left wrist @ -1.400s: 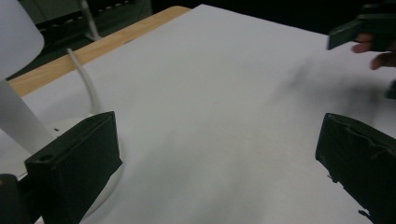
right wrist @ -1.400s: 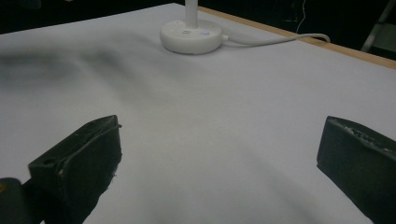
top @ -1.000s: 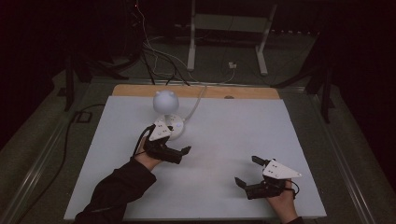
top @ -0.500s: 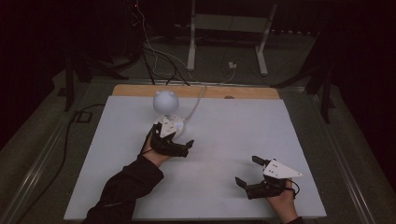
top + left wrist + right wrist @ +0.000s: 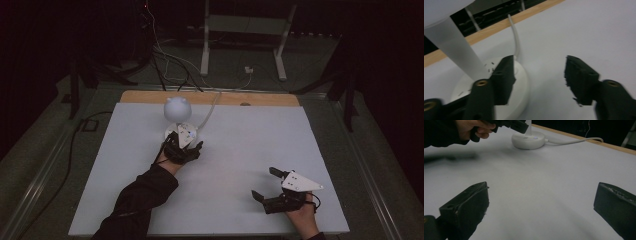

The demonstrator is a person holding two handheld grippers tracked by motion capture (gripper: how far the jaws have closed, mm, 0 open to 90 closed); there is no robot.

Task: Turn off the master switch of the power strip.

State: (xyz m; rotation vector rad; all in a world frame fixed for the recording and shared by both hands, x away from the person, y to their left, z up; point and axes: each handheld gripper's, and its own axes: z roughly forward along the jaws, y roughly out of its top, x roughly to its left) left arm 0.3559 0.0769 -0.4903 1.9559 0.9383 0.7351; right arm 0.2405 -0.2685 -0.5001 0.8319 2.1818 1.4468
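A white desk lamp with a round head [image 5: 177, 106] stands on a round base [image 5: 172, 131] at the far left-centre of the white table [image 5: 240, 145]. My left gripper [image 5: 185, 142] is open right at the base's near side. In the left gripper view its left jaw overlaps the base [image 5: 522, 82] beside the stem [image 5: 454, 47], and the left gripper [image 5: 540, 67] holds nothing. My right gripper [image 5: 263, 182] rests open near the front right. In the right gripper view the right gripper [image 5: 544, 195] is open over bare table, with the lamp base [image 5: 529, 140] far ahead.
A white cable [image 5: 210, 112] runs from the lamp base over the table's wooden back strip [image 5: 270, 99]. Behind the table a metal stand [image 5: 242, 45] and loose cables [image 5: 165, 60] lie on the dark floor. A black cable [image 5: 75, 135] trails along the left side.
My left gripper has moved forward and up the table to the lamp base. The right gripper has stayed where it was.
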